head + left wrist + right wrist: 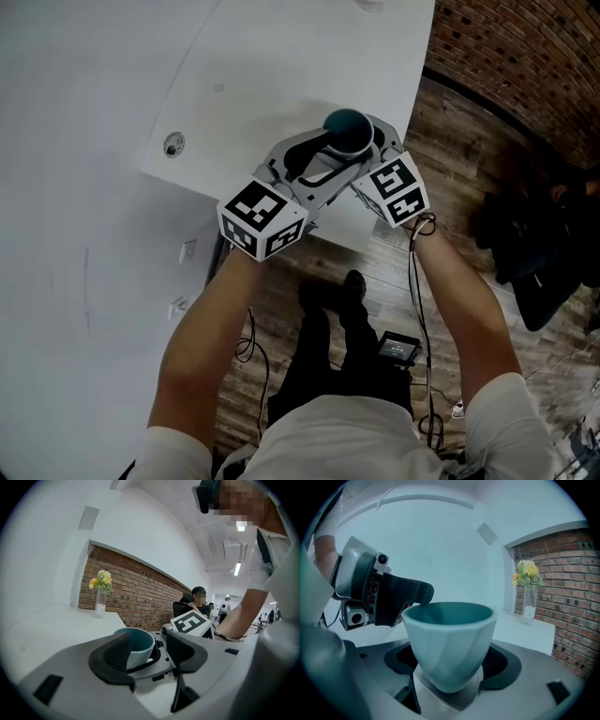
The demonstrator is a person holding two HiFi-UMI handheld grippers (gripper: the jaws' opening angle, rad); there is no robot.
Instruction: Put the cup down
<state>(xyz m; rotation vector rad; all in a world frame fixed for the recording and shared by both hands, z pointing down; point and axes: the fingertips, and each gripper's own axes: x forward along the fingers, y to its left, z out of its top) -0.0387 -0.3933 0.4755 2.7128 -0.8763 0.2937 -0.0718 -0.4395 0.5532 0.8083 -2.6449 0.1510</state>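
Note:
A teal cup (347,131) sits upright between the jaws of my right gripper (364,142), over the near corner of the white table (281,75). In the right gripper view the cup (450,639) fills the middle, and the right gripper (452,670) is shut on its lower body. My left gripper (319,157) lies close beside it on the left, open, nothing between its pads. One left fingertip (410,592) is right by the cup's rim. From the left gripper view, the cup (140,644) stands just past the left gripper (150,651).
A glass vase of yellow flowers (101,597) stands at the table's far end by the brick wall (136,597). The table edge drops to wooden floor (459,141), where a dark bag (525,244) lies. A person (197,603) sits in the background.

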